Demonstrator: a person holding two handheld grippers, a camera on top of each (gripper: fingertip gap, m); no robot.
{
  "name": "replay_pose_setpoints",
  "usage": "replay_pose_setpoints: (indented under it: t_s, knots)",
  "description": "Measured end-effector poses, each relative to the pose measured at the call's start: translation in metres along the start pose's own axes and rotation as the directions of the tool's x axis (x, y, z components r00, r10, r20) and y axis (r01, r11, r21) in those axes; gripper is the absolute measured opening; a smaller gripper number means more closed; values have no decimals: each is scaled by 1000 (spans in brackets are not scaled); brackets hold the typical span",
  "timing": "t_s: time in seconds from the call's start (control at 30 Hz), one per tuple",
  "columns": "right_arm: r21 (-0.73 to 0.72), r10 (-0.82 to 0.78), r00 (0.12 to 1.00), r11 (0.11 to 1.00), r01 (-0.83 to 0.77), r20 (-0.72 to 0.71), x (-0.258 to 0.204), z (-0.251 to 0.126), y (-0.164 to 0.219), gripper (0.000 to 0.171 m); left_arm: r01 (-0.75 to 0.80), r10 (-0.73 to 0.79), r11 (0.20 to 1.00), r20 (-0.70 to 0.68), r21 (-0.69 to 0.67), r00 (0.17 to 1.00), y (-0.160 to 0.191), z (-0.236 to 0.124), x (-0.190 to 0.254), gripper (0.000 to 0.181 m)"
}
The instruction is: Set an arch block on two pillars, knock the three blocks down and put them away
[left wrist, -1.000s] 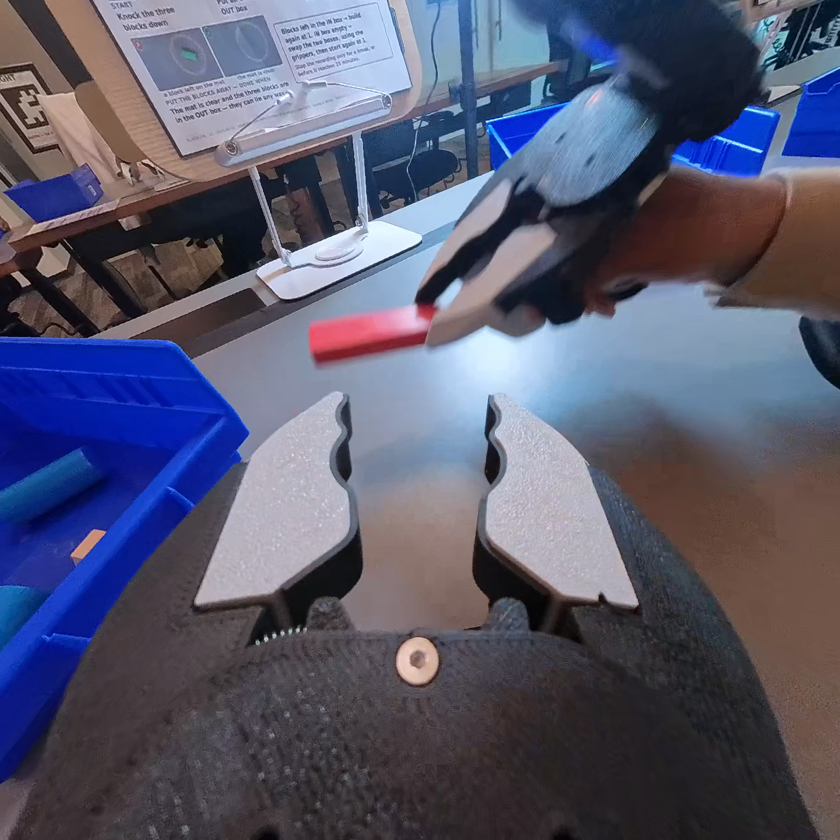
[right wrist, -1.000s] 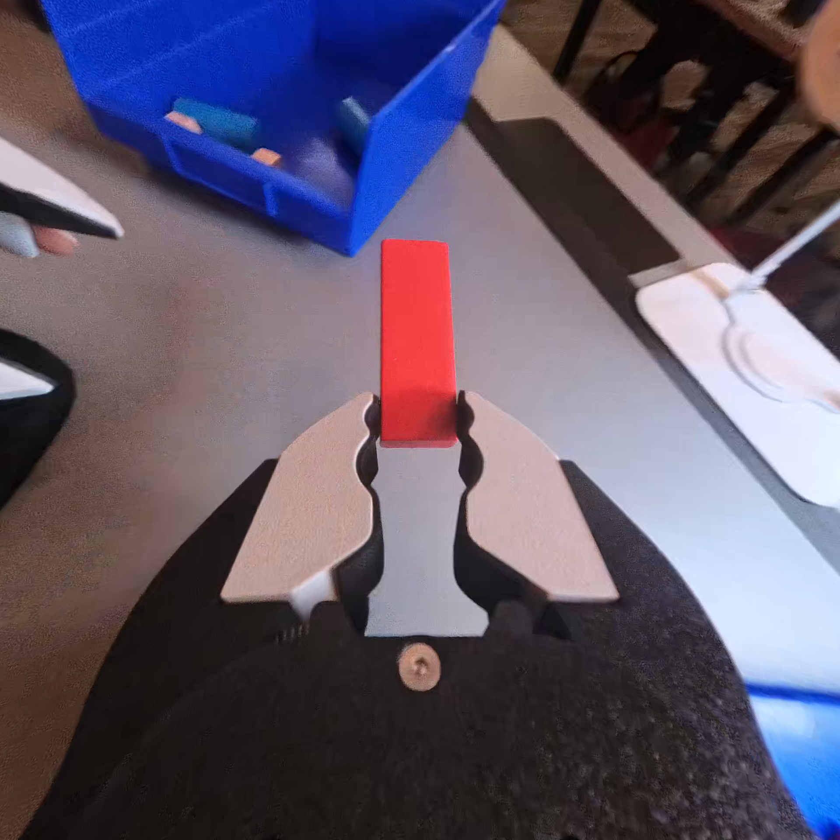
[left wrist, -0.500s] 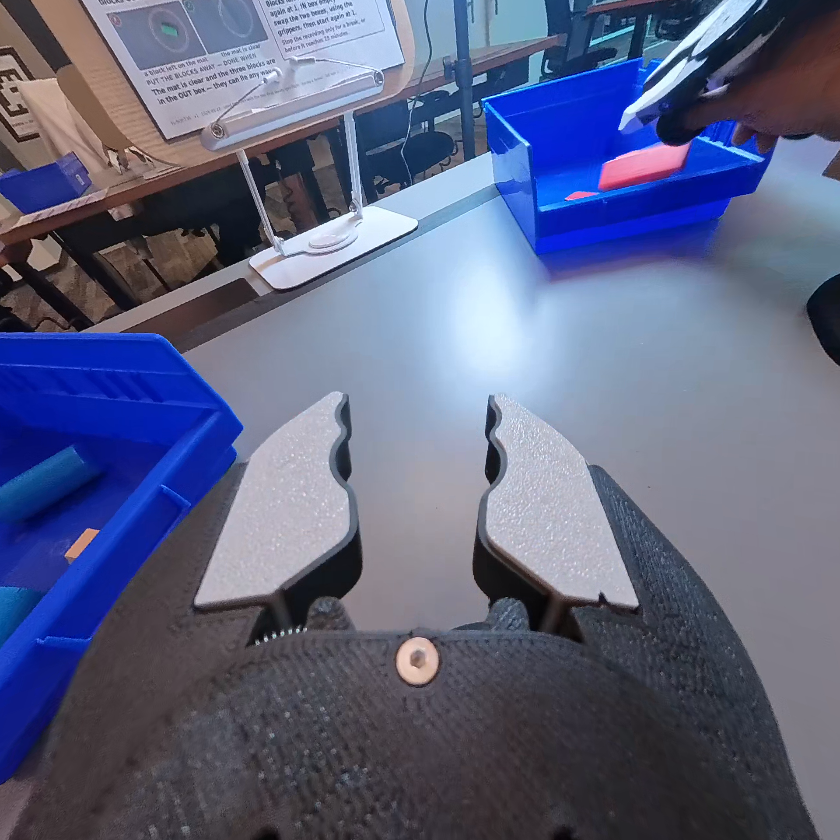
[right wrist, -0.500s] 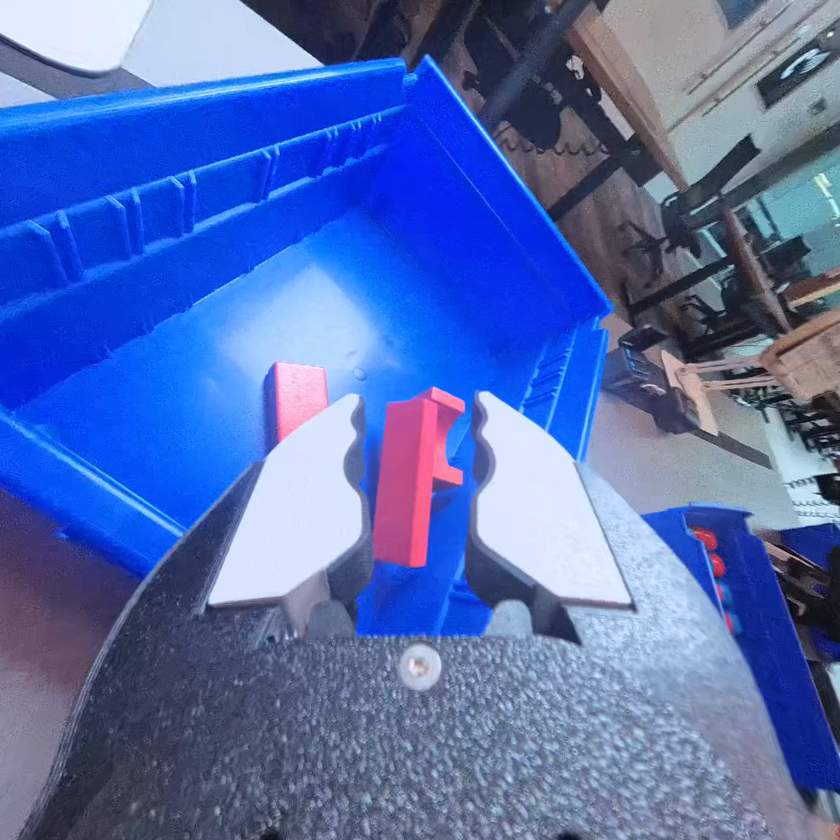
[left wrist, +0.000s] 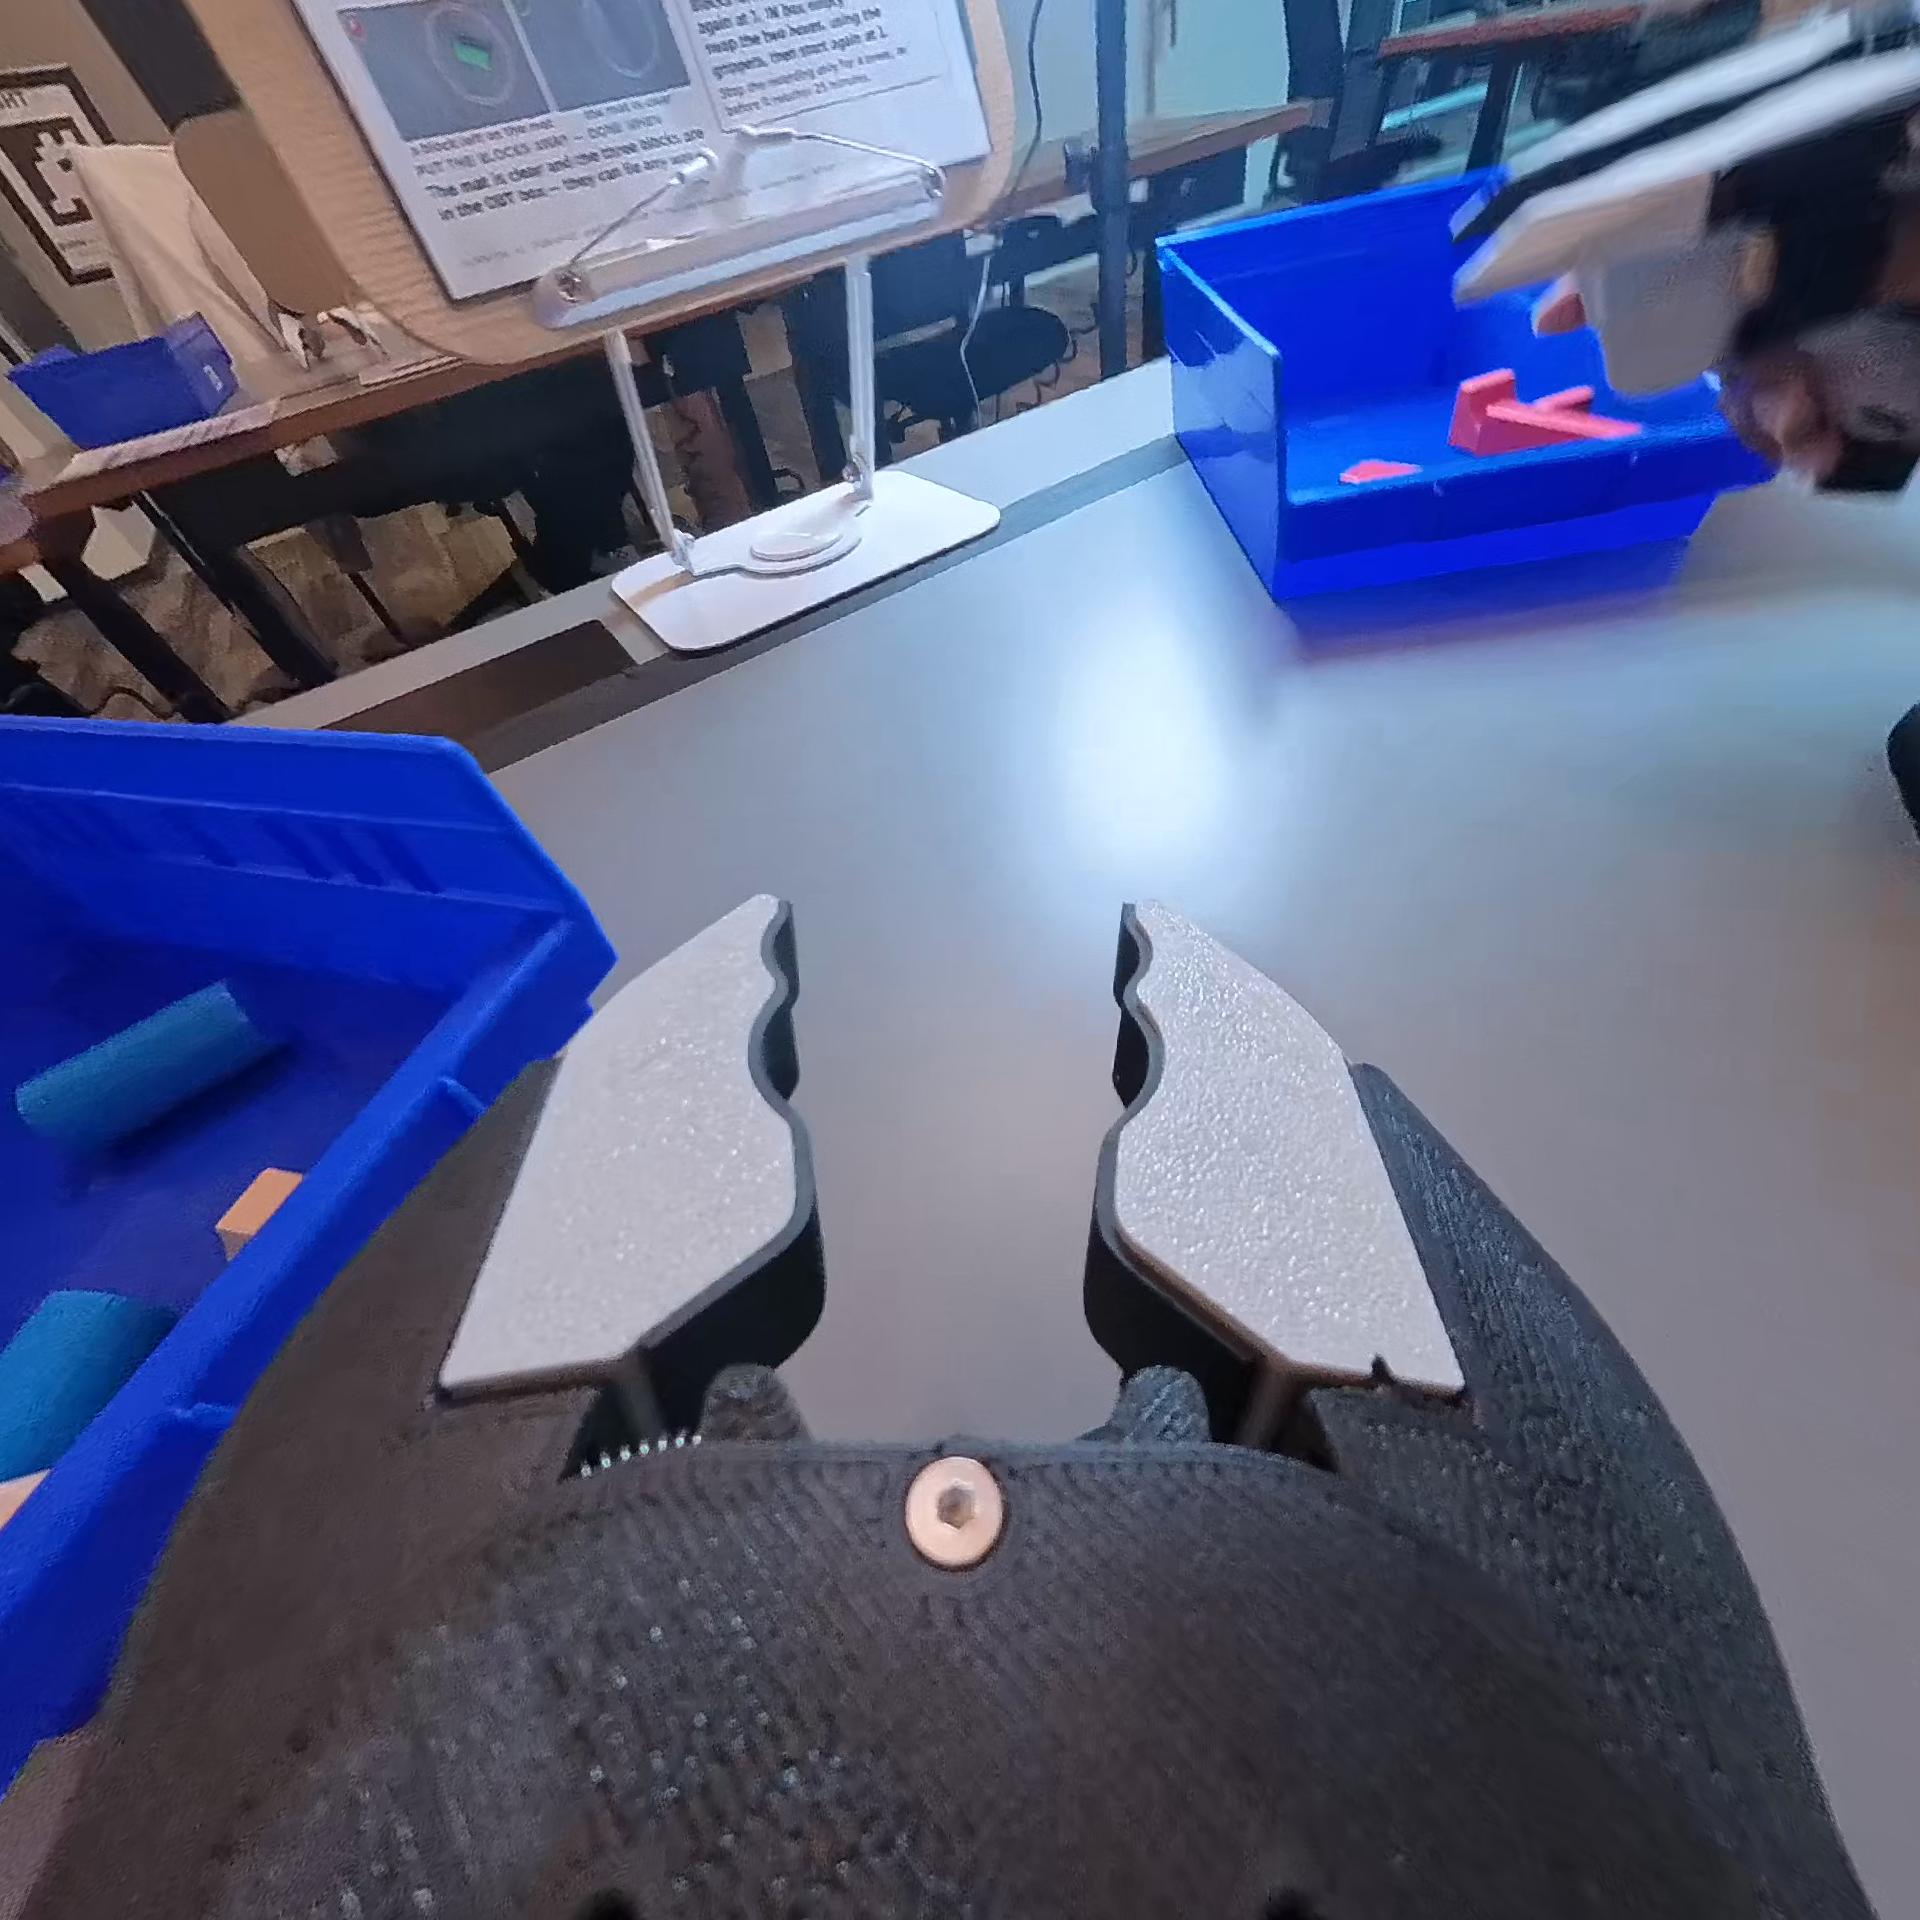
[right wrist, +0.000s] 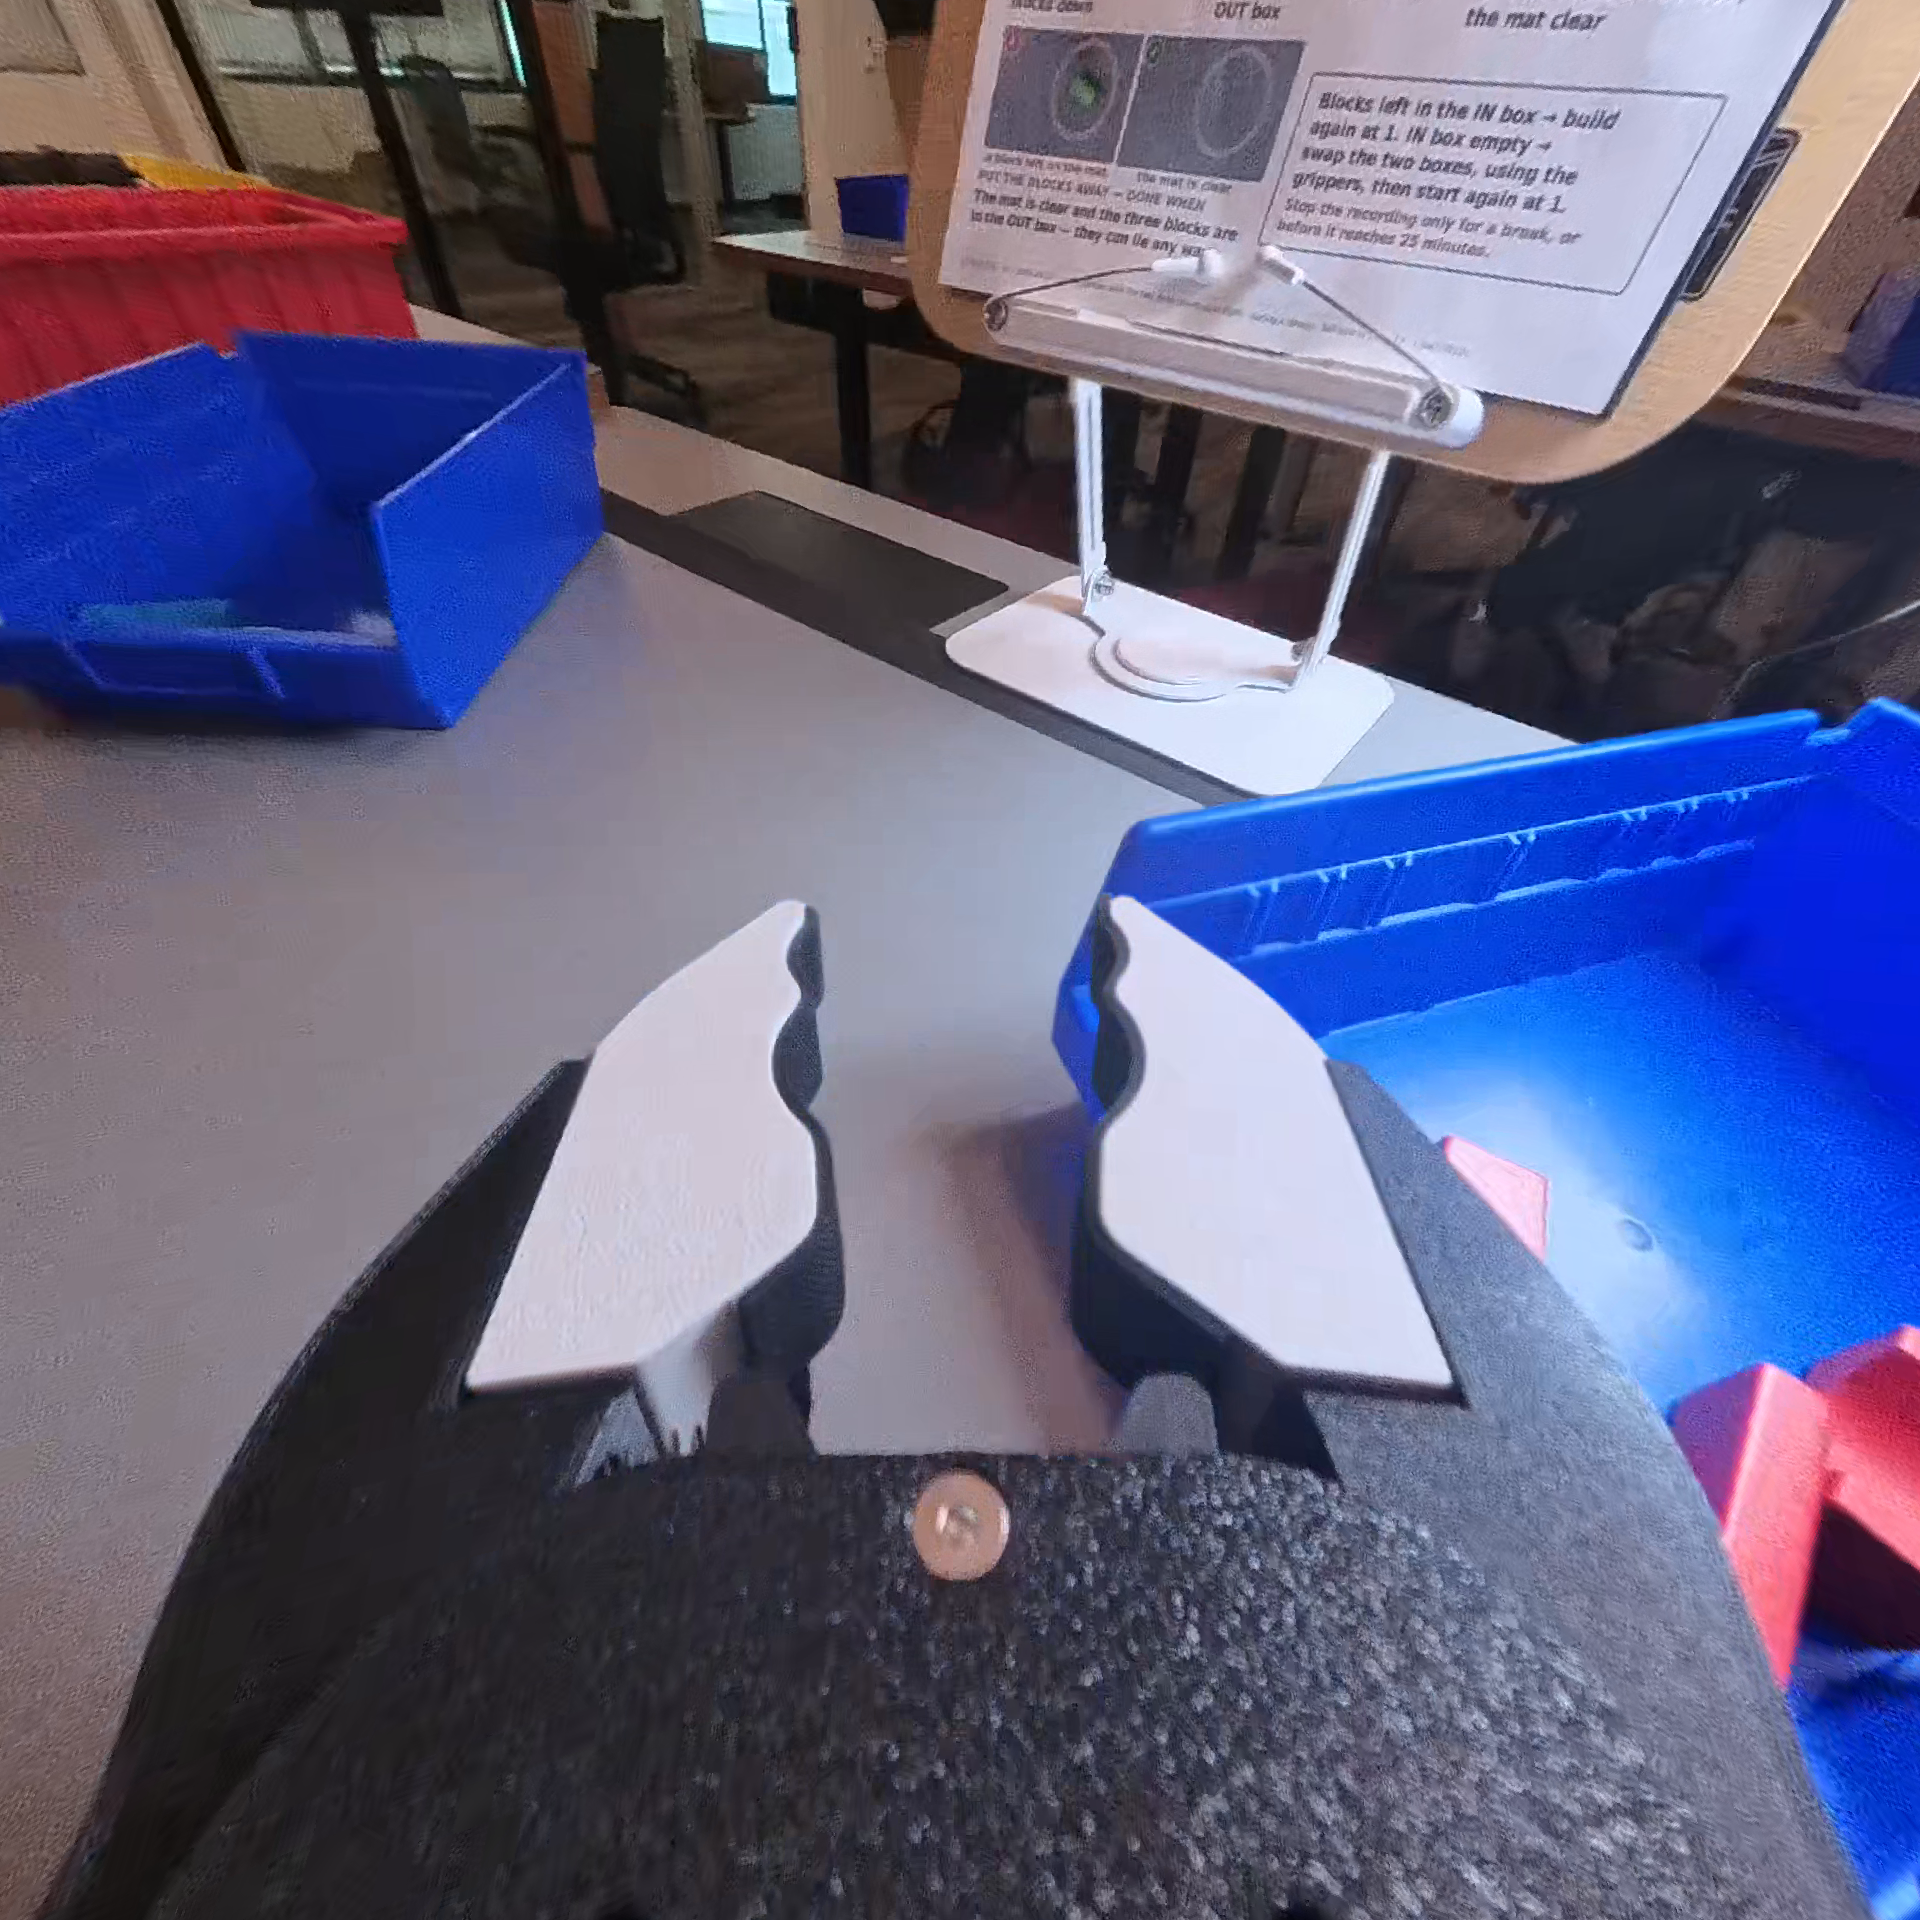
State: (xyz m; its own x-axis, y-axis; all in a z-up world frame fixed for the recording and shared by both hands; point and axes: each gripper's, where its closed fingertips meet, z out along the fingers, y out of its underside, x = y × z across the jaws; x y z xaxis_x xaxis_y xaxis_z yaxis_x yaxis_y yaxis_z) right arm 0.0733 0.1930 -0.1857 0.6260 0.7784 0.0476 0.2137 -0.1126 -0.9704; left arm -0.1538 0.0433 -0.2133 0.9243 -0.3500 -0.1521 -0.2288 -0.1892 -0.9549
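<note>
Three red blocks lie in the blue bin on the right of the desk: an arch block (left wrist: pixel 1496 414) resting tilted with a flat red plank (left wrist: pixel 1564 416) against it, and a small flat red piece (left wrist: pixel 1377 471) apart on the bin floor nearer the left wall. Right wrist view shows the same bin (right wrist: pixel 1455 831) close at right, red blocks (right wrist: pixel 1766 1455) piled at its near end, one red corner (right wrist: pixel 1501 1184) just past the tong body. Right tongs (right wrist: pixel 956 977) spread apart, nothing between them, hanging over bare grey desk (right wrist: pixel 416 935) just left of the bin's corner. Left tongs (left wrist: pixel 951 971) likewise apart and empty, above the desk beside a second blue bin (left wrist: pixel 312 831) at near left; that bin holds teal cylinders (left wrist: pixel 135 1060) and a tan block (left wrist: pixel 255 1205). At the far edge of the desk, a white stand (left wrist: pixel 800 540) carrying a printed instruction sheet (left wrist: pixel 665 114). A red crate (right wrist: pixel 187 270) sits far left, off the desk.
</note>
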Motion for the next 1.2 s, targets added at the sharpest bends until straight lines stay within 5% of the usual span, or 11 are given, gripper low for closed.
replay_pose_setpoints:
  t_s: [0.13,0.43,0.73,0.9,1.1,1.2]
  knots:
    - [-25,-21,999,999,22,35,-14,-21,25,48,56,-57,998,101,4,993,-9,-17,-54,60]
    - [-47,97,986,995,-91,133,-22,-33,40,35,6,47,918,123,-398,991,32,-32,-124,60]
    - [-135,-49,990,989,67,129,-33,-28,60,29,-209,368,609,40,-765,929,102,5,-151,64]
    - [-174,-90,987,978,113,132,-36,-24,69,26,-345,432,649,-44,-678,901,94,23,-139,31]
    - [-200,-101,984,971,129,146,-41,-22,76,25,-456,429,679,-192,-575,883,91,19,-115,30]
    - [-199,-89,984,973,119,155,-43,-22,76,25,-360,258,770,-259,-526,931,79,11,-109,42]
